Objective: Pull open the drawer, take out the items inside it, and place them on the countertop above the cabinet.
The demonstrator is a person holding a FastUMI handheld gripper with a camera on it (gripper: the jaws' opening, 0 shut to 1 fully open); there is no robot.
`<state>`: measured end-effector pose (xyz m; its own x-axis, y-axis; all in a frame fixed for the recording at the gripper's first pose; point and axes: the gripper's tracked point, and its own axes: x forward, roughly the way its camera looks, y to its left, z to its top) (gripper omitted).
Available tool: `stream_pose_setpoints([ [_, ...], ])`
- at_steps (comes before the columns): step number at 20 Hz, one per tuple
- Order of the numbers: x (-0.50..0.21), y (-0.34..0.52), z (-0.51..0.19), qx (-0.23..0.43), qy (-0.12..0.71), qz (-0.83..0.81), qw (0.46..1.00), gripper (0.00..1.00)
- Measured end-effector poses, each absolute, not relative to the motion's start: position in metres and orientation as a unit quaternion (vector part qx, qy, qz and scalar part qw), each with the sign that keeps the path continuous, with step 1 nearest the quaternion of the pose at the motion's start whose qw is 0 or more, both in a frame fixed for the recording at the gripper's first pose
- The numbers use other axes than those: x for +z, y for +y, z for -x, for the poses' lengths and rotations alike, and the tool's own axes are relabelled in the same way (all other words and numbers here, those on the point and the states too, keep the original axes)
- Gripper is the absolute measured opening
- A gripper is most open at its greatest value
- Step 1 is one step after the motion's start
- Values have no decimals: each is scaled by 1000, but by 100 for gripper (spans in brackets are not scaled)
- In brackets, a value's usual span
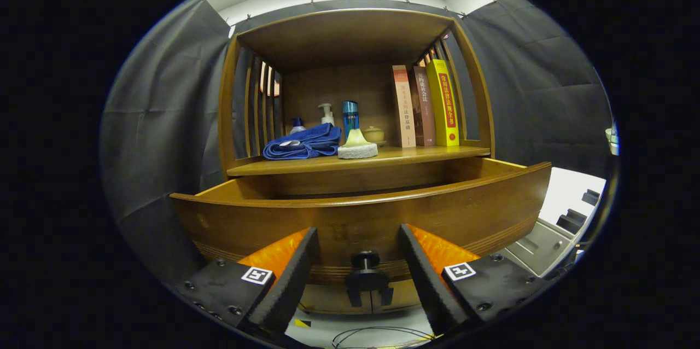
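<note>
The tongs (358, 237) are held wide open, with nothing gripped between the fingers. Both fingers (292, 275) are seen just short of the drawer (361, 212), one on each side of its dark knob (365, 260). The knob lies in the gap between the fingers, touched by neither. The drawer is pulled out toward the tongs, and its curved wooden front is spread across the space just ahead of the fingertips. Its inside is hidden behind the front panel, so what it holds cannot be told.

Beyond the drawer and above it, the countertop (415, 153) of the cabinet is seen. On it, ahead of the left finger, a folded blue cloth (303, 144) is laid. Just to the right of the cloth, a sponge brush (357, 146) is stood, and behind these a pump bottle (326, 114), a blue bottle (350, 115) and a small pot (374, 134) are set near the back wall. Farther right, beyond the right finger, three books (426, 105) are stood upright against the slatted side of the cabinet.

Below the fingers, a thin cable (377, 332) is laid on a pale floor.
</note>
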<state>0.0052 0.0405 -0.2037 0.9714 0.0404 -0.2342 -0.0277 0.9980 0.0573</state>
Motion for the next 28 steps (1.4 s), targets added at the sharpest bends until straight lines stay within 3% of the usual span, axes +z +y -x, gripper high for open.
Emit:
stream_pose_setpoints([
  [28, -239, 44, -110, 19, 146, -5, 989, 98],
])
